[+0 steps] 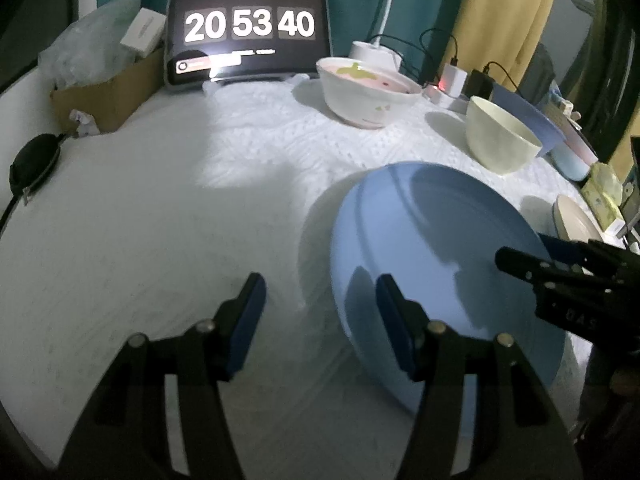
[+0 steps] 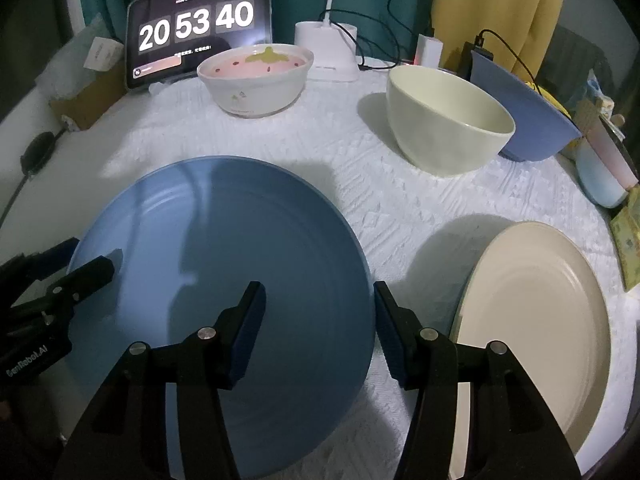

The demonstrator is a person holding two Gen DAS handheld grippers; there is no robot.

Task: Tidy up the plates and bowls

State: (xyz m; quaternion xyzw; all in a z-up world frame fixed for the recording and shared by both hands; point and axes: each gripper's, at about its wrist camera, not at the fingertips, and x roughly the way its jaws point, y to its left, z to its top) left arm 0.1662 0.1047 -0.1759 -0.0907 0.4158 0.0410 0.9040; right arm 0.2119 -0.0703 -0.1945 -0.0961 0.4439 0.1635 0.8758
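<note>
A large blue plate lies flat on the white cloth. My right gripper is open and straddles its right rim, one finger over the plate and the other outside it. My left gripper is open too and straddles the left rim the same way. The right gripper also shows over the plate's far side. A cream plate lies to the right. Behind stand a cream bowl, a strawberry-patterned bowl and a tilted dark-blue bowl.
A tablet showing a clock and a white lamp base stand at the back, with chargers and cables beside them. A cardboard box and a black pouch sit at the left. A light-blue bowl crowds the right edge.
</note>
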